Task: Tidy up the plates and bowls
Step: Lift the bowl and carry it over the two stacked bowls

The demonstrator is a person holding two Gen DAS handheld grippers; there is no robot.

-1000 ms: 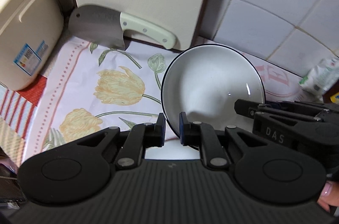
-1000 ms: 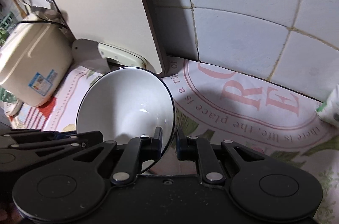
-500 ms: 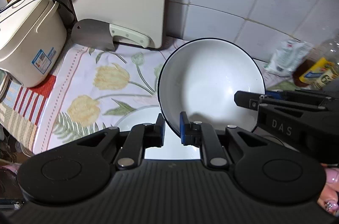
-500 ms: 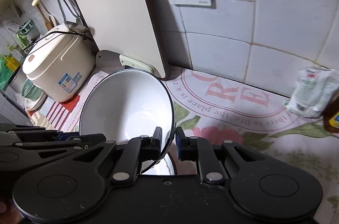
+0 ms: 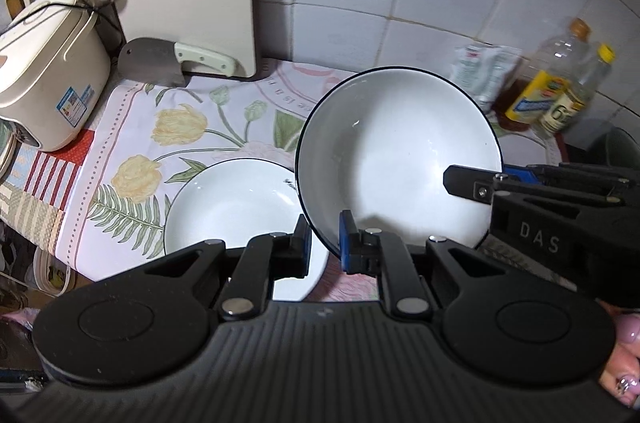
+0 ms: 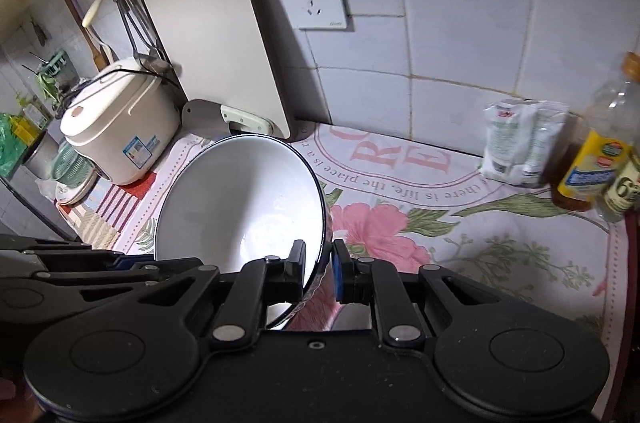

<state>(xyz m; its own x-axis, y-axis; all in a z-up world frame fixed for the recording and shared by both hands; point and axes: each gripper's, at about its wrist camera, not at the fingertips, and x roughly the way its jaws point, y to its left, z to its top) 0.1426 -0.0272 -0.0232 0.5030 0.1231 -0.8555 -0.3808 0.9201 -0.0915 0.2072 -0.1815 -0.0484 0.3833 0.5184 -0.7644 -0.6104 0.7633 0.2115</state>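
While both sets of jaws stand narrow on its rim, the white ceramic bowl with a thin dark edge [image 5: 400,159] hangs tilted in the air above the counter, the left gripper [image 5: 325,243] pinching the near edge and the right gripper [image 6: 319,273] clamped on the rim at the bowl's other side. Just below and beside it, a second white dark-rimmed bowl [image 5: 236,203] sits upright on the flowered tablecloth [image 5: 192,127], apart from the lifted one. I judge the task to be partly under way: one bowl is carried, and nesting it into the resting bowl or setting it elsewhere is left. No plates show in either view. Farther back stand a cream rice cooker [image 5: 48,71], a steel cleaver with a pale handle [image 5: 160,63], a leaning white cutting board [image 6: 216,39] and oil bottles [image 5: 556,83] by the tiled wall [image 6: 460,15].
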